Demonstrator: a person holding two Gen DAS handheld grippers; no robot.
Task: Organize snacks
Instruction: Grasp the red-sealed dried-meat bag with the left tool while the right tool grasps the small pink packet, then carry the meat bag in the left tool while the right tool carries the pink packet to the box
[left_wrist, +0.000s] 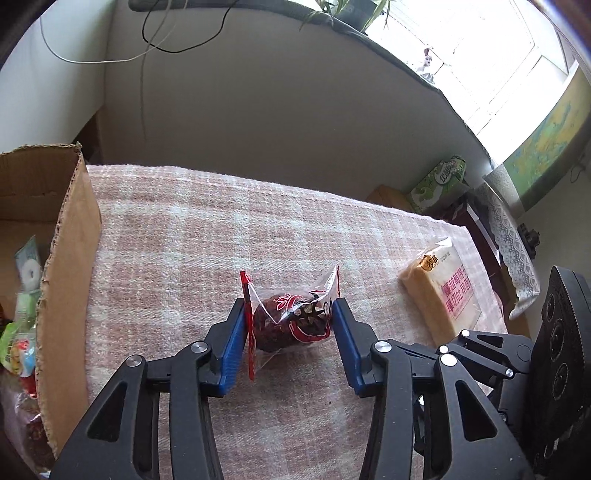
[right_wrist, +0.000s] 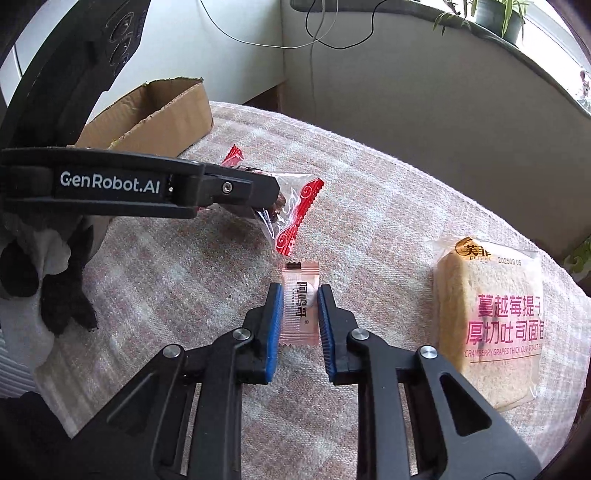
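Observation:
A dark snack in a clear wrapper with red ends (left_wrist: 291, 325) sits between the blue pads of my left gripper (left_wrist: 290, 302), which is shut on it; the wrapper is crumpled against both pads. From the right wrist view the left gripper (right_wrist: 271, 201) reaches in from the left with that snack (right_wrist: 291, 218) at its tip. My right gripper (right_wrist: 300, 287) is shut on a small pink sachet (right_wrist: 299, 314) that lies flat on the cloth, pads against its long edges. An open cardboard box (left_wrist: 70, 240) (right_wrist: 166, 110) stands at the left with several snacks (left_wrist: 22, 314) inside.
A pink plaid cloth (left_wrist: 221, 229) (right_wrist: 369, 221) covers the table. A wrapped slice of toast (left_wrist: 443, 299) (right_wrist: 491, 325) lies at the right, near the table's edge. A green tissue pack (left_wrist: 439, 181) sits beyond the far right corner. A wall runs behind the table.

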